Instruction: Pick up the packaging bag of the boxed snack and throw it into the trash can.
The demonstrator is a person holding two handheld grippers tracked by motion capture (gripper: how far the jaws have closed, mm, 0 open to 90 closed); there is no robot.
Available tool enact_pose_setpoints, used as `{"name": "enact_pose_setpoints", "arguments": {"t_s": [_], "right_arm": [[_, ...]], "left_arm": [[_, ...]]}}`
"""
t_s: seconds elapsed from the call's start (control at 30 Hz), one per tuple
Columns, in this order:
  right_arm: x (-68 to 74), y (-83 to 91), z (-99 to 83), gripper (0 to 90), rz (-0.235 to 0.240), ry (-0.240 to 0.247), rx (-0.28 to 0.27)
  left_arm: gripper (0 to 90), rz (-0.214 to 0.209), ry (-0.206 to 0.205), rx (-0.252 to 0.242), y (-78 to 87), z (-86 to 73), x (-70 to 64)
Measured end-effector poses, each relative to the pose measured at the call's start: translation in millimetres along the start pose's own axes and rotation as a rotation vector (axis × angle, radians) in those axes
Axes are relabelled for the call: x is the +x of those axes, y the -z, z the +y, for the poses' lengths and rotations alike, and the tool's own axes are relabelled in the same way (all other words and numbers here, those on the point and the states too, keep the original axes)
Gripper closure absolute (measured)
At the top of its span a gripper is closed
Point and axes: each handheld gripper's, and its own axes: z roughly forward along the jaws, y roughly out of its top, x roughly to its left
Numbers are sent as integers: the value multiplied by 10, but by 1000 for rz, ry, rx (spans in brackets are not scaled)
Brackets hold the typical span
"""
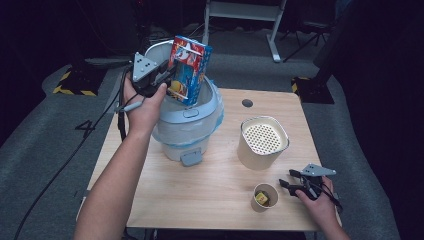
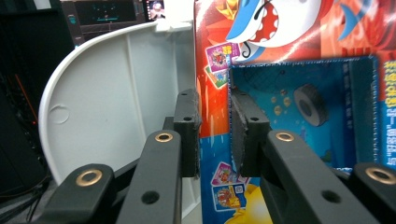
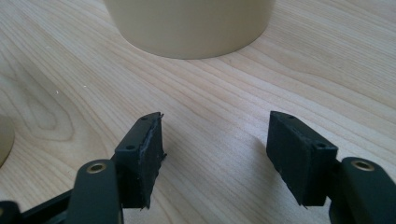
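I hold the toy box (image 1: 188, 69) tilted over the open bin (image 1: 192, 116), my left gripper (image 1: 167, 79) pinching its edge. Risk: the narrow grip slips and the box catches the rim. My right gripper (image 1: 292, 182) rests spread on the table (image 1: 200, 190).

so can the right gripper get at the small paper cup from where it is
Probably yes: the right gripper rests open on the table just beside the small paper cup, with bare wood between them and nothing in the way.
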Motion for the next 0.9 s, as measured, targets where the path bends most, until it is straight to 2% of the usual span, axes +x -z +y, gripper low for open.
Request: {"name": "enact_pose_setpoints", "arguments": {"t_s": [0.23,0.5,0.7,0.9], "right_arm": [[0,0,0,367,0,0,0],[0,0,0,367,0,0,0],[0,0,0,367,-1,1,-1],[0,0,0,367,0,0,0]], "left_arm": [[754,10,21,-3,32,-75,40],[752,8,21,-15,192,-124,54],[800,53,11,-56,237,-129,52],[816,89,5,-69,146,-169,5]]}}
